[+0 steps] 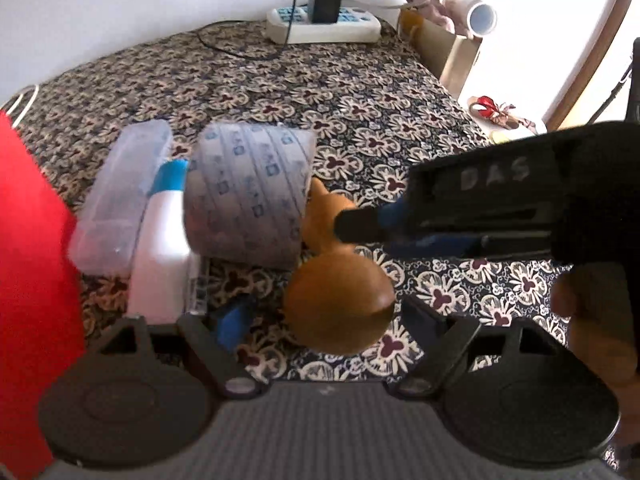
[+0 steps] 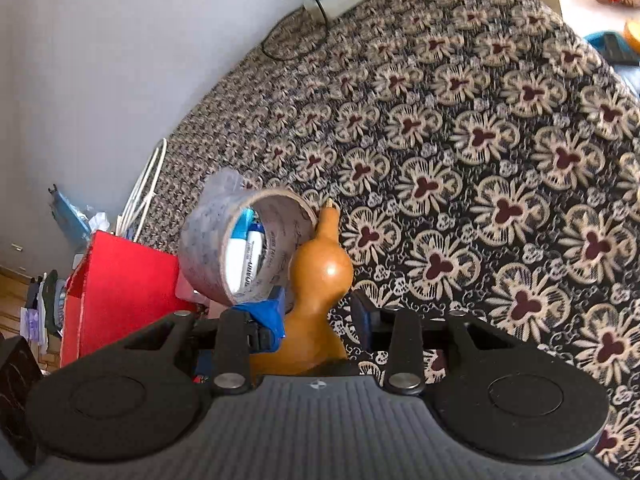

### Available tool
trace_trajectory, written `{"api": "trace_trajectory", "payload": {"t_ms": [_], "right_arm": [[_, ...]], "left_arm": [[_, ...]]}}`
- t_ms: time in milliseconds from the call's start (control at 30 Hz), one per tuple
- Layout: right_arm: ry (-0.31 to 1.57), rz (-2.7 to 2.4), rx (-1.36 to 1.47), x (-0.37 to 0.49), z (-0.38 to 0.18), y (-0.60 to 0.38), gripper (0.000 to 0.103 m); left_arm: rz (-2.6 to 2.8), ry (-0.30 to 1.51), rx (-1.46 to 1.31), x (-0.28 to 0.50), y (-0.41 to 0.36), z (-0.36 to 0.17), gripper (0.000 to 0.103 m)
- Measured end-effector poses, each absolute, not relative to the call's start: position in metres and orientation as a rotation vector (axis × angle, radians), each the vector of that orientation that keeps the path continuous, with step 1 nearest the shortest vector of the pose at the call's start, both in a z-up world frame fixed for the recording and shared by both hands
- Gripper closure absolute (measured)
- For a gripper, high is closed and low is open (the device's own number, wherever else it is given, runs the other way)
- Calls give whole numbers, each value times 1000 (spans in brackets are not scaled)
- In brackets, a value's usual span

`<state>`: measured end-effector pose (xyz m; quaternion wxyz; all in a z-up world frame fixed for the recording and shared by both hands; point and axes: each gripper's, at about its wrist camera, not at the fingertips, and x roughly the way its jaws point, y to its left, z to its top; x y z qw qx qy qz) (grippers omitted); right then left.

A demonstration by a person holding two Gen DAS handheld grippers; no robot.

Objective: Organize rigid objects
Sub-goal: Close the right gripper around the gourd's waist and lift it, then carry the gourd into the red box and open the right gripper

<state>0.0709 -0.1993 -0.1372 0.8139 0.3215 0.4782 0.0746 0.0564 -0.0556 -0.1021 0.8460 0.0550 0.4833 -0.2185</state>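
A white power strip (image 1: 324, 26) with a black charger (image 1: 326, 0) lies on the patterned cloth (image 1: 280, 92).

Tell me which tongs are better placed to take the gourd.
Right. The right tongs straddle the gourd at its narrow waist; the left tongs gape around its wide bulb, likely a slippier grip.

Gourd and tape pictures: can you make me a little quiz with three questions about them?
1. True or false: the gourd is green.
2. In the right wrist view, what shows through the hole of the tape roll? A) a white bottle with a blue cap B) a spoon C) an apple
3. What colour is the box beside the tape roll?

Key: 1 false, it is orange-brown; 2 A; 3 red.
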Motion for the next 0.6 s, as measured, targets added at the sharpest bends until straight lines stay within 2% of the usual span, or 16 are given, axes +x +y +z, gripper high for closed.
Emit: {"api": "trace_trajectory", "payload": {"t_ms": [100, 133, 167, 200, 600], "right_arm": [[1046, 182, 750, 72, -145, -199, 86], [1047, 188, 765, 69, -145, -202, 87], [1045, 187, 772, 67, -145, -202, 88], [1046, 188, 773, 64, -145, -203, 88], [1083, 240, 749, -6, -134, -190, 90]], "left_arm": [[-453, 1020, 117, 63, -59, -107, 21], [-455, 1023, 110, 64, -58, -108, 25], [-466, 1033, 96, 67, -57, -110, 35], [-478, 1047, 88, 68, -57, -111, 40], [-529, 1053, 132, 27, -52, -103, 43]]}}
